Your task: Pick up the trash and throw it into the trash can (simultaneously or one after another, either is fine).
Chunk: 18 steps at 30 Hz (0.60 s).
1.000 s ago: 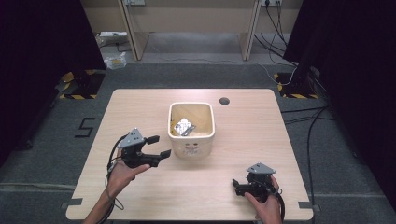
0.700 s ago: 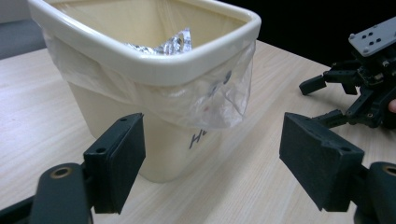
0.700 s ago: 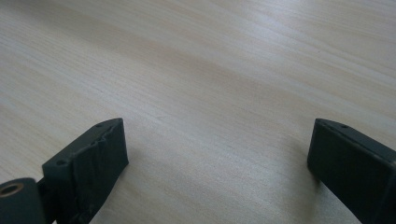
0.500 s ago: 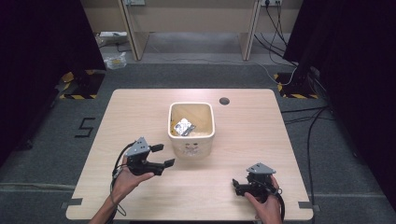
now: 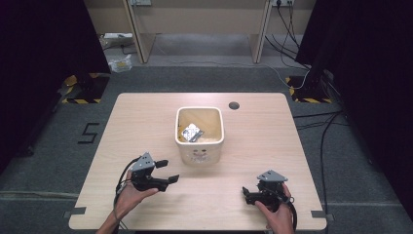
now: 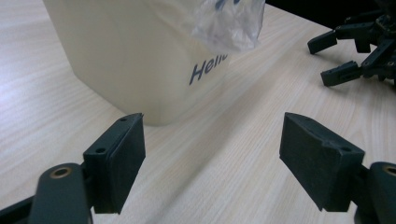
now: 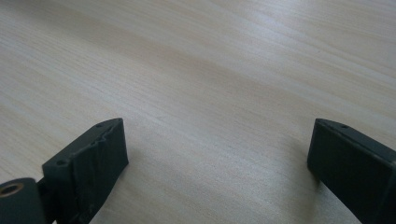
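Note:
A cream square bin (image 5: pixel 199 134) stands in the middle of the wooden table (image 5: pixel 263 146), with crumpled silvery wrapping (image 5: pixel 191 132) inside. My left gripper (image 5: pixel 167 171) hovers open just left of and in front of the bin, jaws wide with nothing between them. In the left gripper view (image 6: pixel 212 151) the bin's wall (image 6: pixel 135 56) with blue lettering is close ahead, and a clear plastic scrap (image 6: pixel 231 21) hangs over its rim. My right gripper (image 5: pixel 247 194) rests near the front right edge, open and empty, over bare wood in the right gripper view (image 7: pixel 217 158).
A round cable hole (image 5: pixel 234 105) is in the table's far side. The right gripper (image 6: pixel 355 51) appears far off in the left gripper view. Dark curtains, cables and desk legs surround the table on the floor.
My left gripper has drawn back from the bin toward the table's front edge. The right gripper has stayed put.

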Each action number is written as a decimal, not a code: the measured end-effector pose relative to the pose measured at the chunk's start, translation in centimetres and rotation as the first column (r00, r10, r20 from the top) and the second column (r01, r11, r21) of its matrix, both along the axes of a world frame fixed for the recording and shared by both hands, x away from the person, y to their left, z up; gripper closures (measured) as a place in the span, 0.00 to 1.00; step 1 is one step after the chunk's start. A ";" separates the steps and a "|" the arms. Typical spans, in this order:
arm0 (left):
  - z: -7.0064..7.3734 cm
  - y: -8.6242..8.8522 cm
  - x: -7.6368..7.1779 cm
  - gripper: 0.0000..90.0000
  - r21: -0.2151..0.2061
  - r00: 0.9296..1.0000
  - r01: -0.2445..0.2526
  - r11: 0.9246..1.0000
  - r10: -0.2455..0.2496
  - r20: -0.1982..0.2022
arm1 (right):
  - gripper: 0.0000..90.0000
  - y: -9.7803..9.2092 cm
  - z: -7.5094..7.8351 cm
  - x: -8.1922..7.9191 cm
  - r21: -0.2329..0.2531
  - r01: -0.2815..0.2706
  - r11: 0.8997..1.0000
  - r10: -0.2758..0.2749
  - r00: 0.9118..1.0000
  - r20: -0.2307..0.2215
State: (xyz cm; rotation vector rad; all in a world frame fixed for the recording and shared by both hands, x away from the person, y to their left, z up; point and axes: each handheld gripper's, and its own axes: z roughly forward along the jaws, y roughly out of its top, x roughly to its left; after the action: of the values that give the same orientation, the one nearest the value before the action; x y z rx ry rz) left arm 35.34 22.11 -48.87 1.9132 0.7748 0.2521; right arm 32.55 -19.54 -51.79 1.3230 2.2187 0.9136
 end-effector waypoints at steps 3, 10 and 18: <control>-0.4 0.0 -0.1 0.24 0.010 1.000 0.006 1.000 -0.006 -0.005 | 0.06 0.0 0.0 0.0 0.000 0.000 1.000 0.000 1.000 0.000; -1.3 -0.4 -0.2 0.24 0.052 0.999 0.029 0.998 -0.028 -0.021 | 0.06 0.0 0.0 0.0 0.000 0.000 1.000 0.000 1.000 0.000; -2.0 -0.4 -0.6 0.24 0.073 0.999 0.037 0.997 -0.034 -0.041 | 0.06 0.0 0.0 0.0 -0.001 -0.002 1.000 0.002 1.000 0.001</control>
State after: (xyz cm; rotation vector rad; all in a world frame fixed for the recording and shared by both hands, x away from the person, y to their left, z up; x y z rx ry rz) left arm 34.73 21.74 -50.90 2.0053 0.7671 0.2240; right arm 32.56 -19.55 -51.79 1.3202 2.2195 0.9137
